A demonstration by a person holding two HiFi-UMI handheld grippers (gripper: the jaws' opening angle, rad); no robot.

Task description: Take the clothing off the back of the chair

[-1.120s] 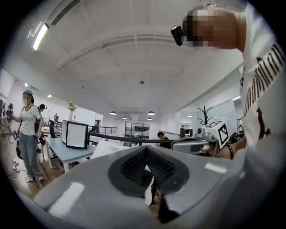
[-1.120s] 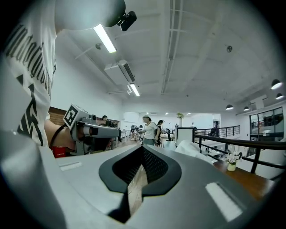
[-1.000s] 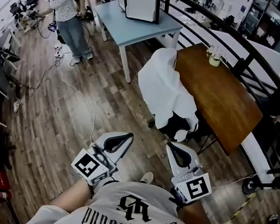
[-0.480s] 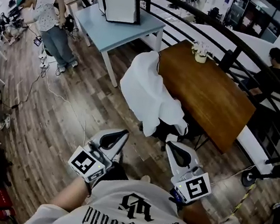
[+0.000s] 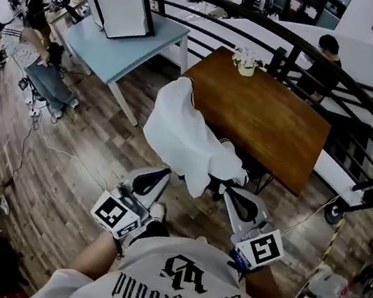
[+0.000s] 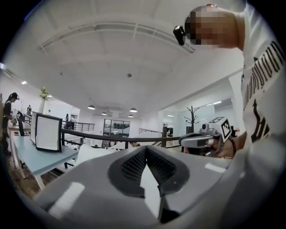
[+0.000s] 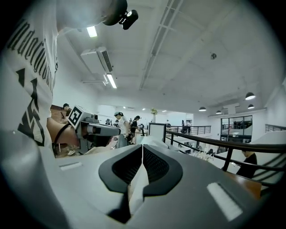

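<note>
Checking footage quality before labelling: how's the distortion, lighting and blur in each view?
Head view: strong fisheye bends the railing; white clothing sharp, evenly lit. Left gripper view: dark round vignette, tongs soft up close. Right gripper view: ceiling light glares.

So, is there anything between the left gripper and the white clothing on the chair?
Nothing: in the head view only a short strip of wood floor shows between the left gripper and the hanging white clothing.

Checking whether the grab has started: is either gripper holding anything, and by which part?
Nothing is held. The left gripper and right gripper are both shut and empty, short of the white garment.
</note>
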